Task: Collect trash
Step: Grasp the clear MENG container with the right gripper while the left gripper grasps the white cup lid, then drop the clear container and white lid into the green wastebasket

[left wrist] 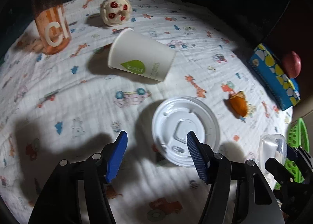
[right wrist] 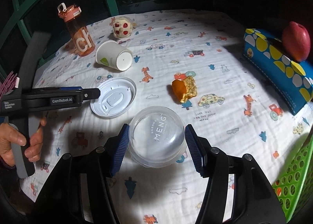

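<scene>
A white plastic lid [left wrist: 185,126] lies upside down on the printed cloth [left wrist: 78,90]. My left gripper [left wrist: 156,157] hangs just over it, open. One blue finger is above the lid's middle and the other is off its left edge. In the right wrist view the left gripper [right wrist: 95,93] has its tip at the lid [right wrist: 117,96] rim. My right gripper [right wrist: 157,145] is shut on a clear plastic cup [right wrist: 156,135], both pads against its sides. A white paper cup [left wrist: 140,55] lies on its side behind the lid, and a bitten piece of bread [right wrist: 183,88] lies to the right.
An orange water bottle [left wrist: 50,24] and a small plush toy [left wrist: 115,10] stand at the back left. A blue dotted box [right wrist: 273,63] with a red apple [right wrist: 296,41] on it sits at the right edge. A green perforated basket [right wrist: 293,171] is at the near right. A person's hand [right wrist: 19,141] holds the left gripper's handle.
</scene>
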`<state>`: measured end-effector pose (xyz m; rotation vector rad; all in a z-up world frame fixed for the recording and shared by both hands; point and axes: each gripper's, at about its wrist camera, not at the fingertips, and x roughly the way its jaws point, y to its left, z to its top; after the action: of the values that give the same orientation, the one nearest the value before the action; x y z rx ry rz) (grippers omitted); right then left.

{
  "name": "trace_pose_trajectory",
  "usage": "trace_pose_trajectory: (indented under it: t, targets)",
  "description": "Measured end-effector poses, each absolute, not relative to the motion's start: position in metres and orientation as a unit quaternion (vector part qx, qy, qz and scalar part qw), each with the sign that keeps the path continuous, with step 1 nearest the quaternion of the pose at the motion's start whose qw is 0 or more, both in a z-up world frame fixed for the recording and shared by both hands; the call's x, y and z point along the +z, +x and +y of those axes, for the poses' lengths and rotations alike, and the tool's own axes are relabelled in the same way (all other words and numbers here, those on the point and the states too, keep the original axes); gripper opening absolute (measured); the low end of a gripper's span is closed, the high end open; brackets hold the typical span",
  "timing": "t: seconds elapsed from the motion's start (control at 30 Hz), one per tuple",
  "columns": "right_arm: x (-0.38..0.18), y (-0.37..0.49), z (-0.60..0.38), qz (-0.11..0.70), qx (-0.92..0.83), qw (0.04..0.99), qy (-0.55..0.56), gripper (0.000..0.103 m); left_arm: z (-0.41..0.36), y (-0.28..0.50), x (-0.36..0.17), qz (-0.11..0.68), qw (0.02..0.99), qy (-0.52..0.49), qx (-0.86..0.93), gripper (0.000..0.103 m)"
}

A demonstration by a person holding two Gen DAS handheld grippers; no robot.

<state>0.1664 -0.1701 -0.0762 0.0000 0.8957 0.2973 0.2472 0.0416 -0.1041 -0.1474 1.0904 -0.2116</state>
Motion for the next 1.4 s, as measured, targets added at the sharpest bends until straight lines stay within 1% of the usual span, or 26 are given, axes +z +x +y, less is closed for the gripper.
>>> trace_pose_trajectory:
  t: [0.03,0.07,0.1,0.13,0.23,0.27,0.53,0.67,0.93,1.17,1.27,1.33,1.4]
  targets:
    - [-0.072,0.163,-0.175,0.427,0.139,0.894,0.002,0.058,0.034,0.246,-0.101,0.513,0.849,-0.057,-0.11,0.061]
    - [-0.07,0.162,-0.179,0.425,0.138,0.895,0.004,0.058,0.028,0.244,-0.099,0.509,0.853,-0.036,-0.107,0.066]
    - [-0.067,0.16,-0.182,0.423,0.136,0.896,0.005,0.058,0.023,0.243,-0.097,0.506,0.856,-0.024,-0.105,0.075]
    - [-0.065,0.157,-0.186,0.42,0.134,0.897,0.006,0.058,0.02,0.243,-0.096,0.503,0.857,-0.025,-0.11,0.079]
    - [-0.059,0.151,-0.195,0.415,0.129,0.901,0.013,0.058,0.014,0.245,-0.095,0.5,0.856,-0.031,-0.126,0.085]
    - [-0.058,0.149,-0.198,0.413,0.128,0.902,0.015,0.058,0.011,0.246,-0.095,0.502,0.854,-0.028,-0.13,0.091]
    - [-0.054,0.141,-0.216,0.409,0.114,0.905,0.031,0.058,-0.016,0.249,-0.102,0.496,0.85,0.054,-0.173,0.092]
    - [-0.053,0.14,-0.22,0.408,0.111,0.906,0.033,0.058,-0.018,0.255,-0.11,0.5,0.846,0.078,-0.171,0.092]
    - [-0.053,0.138,-0.228,0.409,0.102,0.906,0.04,0.058,-0.011,0.268,-0.122,0.51,0.842,0.06,-0.167,0.093]
    - [-0.051,0.135,-0.233,0.408,0.098,0.907,0.045,0.058,-0.001,0.272,-0.126,0.513,0.843,0.019,-0.163,0.094]
    - [-0.051,0.133,-0.234,0.407,0.097,0.907,0.046,0.058,-0.001,0.271,-0.125,0.511,0.844,0.017,-0.164,0.094]
    - [-0.05,0.132,-0.234,0.407,0.096,0.907,0.047,0.058,0.001,0.27,-0.124,0.511,0.845,0.013,-0.159,0.089]
    - [-0.05,0.131,-0.236,0.405,0.094,0.908,0.049,0.058,0.006,0.271,-0.123,0.509,0.848,0.006,-0.152,0.079]
